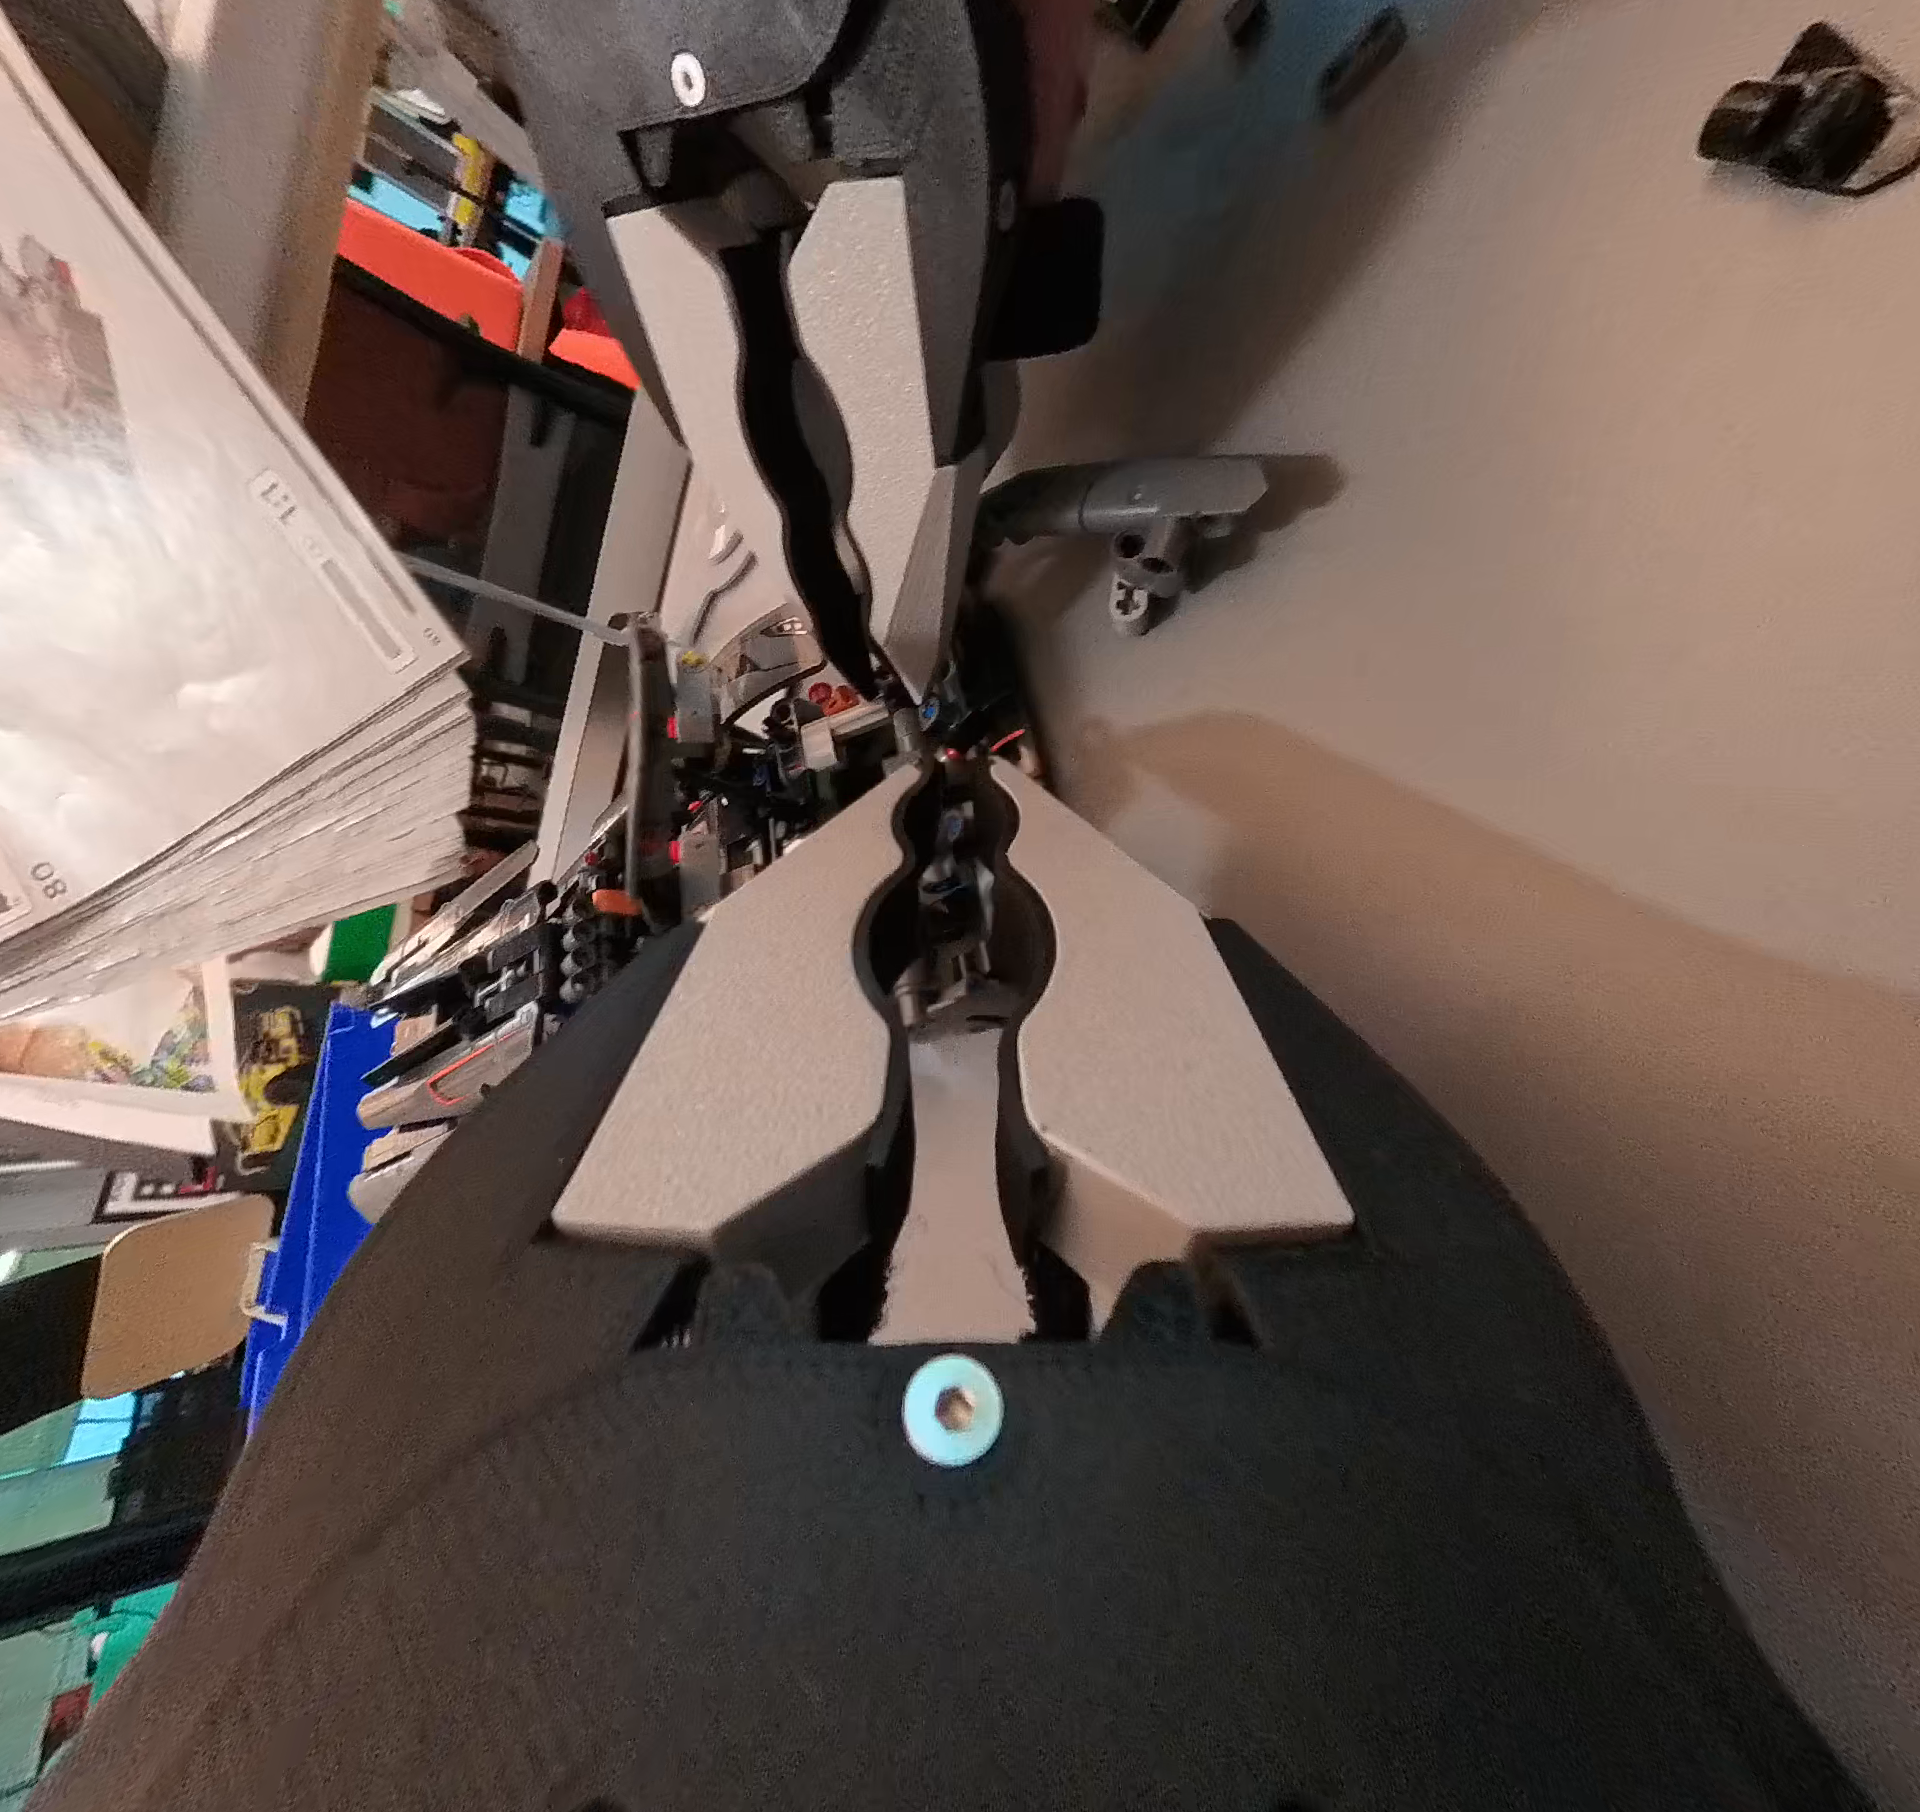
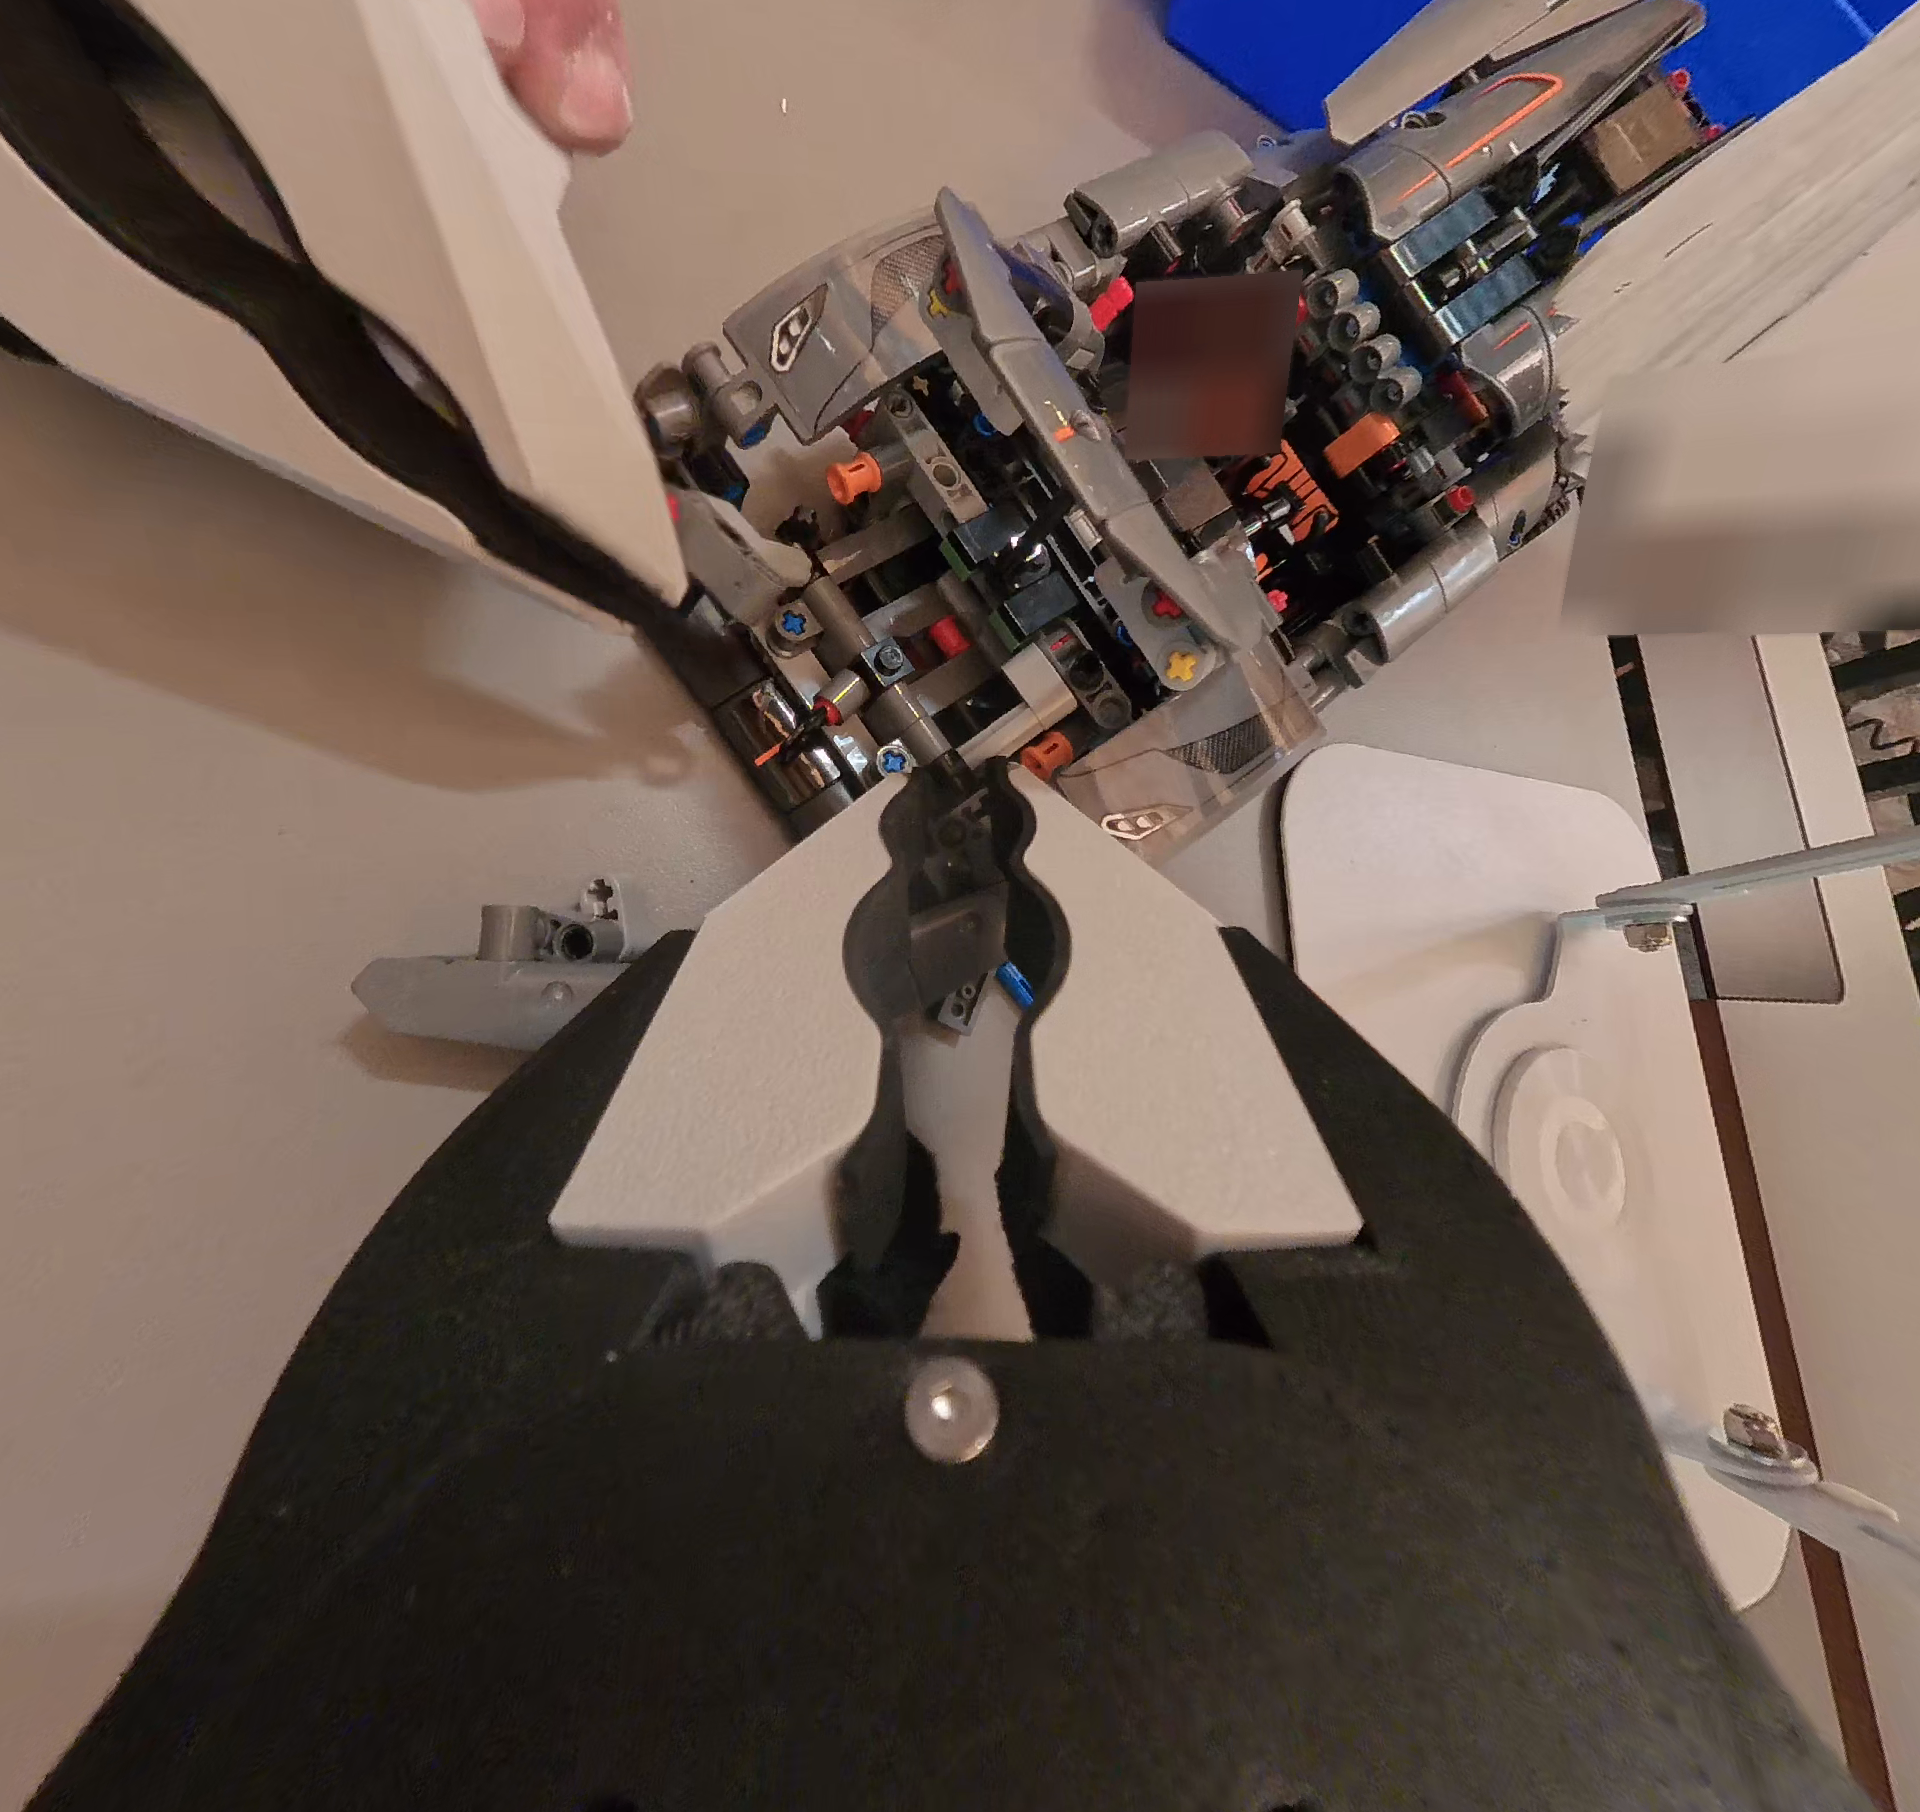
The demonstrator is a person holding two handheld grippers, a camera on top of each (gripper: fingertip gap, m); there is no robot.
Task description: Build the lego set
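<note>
A: step in hand looks like fitting a small sub-assembly onto the front end of the lego car (image 2: pixel 1091 515); car lies on the pale surface (image 2: pixel 260 1087), nose toward the right tool (image 2: pixel 961 796), blue bin (image 2: pixel 1455 17) behind its tail.

B: right tool state?

A: fingers nearly together, closed on a small dark grey piece (image 2: pixel 951 941) with a blue pin (image 2: pixel 1016 985) sticking out of its side; piece sits in the scalloped gap, its front end right at the car's grey front axle (image 2: pixel 847 635); whether it already touches I cannot tell.

B: left tool?

A: left tool (image 1: pixel 940 775) also closed down to a narrow gap; its own view shows a dark part with blue bits (image 1: pixel 951 915) between the fingers, so it seems to be clamped on the car's front corner; in the right view its tip (image 2: pixel 686 609) sits at that same corner, beside a shiny chrome part (image 2: pixel 784 723); exact part gripped: cannot tell.

B: so 1 holds, 1 inserts?

A: my read, yes; left braces the model, right brings the piece in; next move calls for lining the piece up with the axle end and pushing straight along it, small force, no twist; left must keep the car from sliding.

B: anything loose nearby?

A: 1 light grey panel piece (image 2: pixel 499 973) lying on the surface just left of the right tool, probably a later step; open instruction booklet (image 1: pixel 208 567) stands off to the left in the left view.
</note>
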